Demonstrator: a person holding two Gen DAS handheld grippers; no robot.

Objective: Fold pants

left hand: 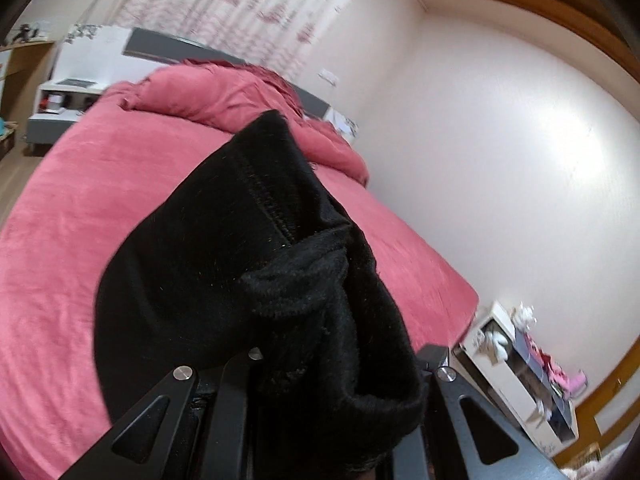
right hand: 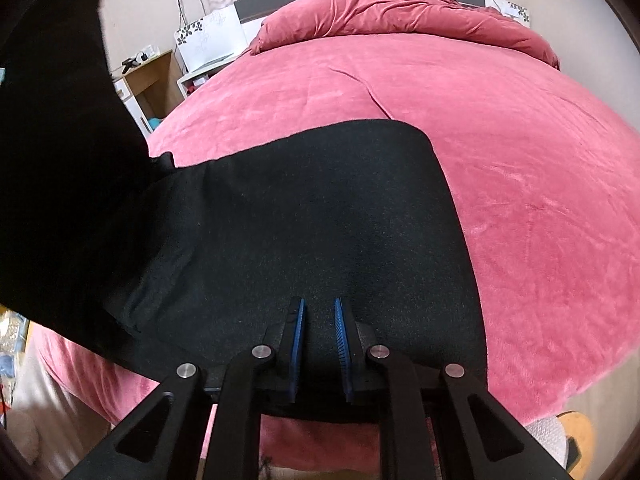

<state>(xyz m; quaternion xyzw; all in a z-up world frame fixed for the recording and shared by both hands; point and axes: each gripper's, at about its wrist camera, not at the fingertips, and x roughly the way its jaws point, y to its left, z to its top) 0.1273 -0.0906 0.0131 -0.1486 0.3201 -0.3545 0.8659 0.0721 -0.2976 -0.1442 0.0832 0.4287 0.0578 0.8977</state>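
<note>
The black pants lie partly flat on the pink bed, near its front edge. One end of the pants rises up at the left of the right wrist view. My right gripper hovers just over the flat part, its blue pads a little apart, holding nothing. My left gripper is shut on a bunched black end of the pants, lifted above the bed. Its fingertips are buried in the cloth.
A crumpled pink duvet lies at the head of the bed by a dark headboard. White and wooden bedside units stand at the left. A white shelf with toys stands by the wall beside the bed.
</note>
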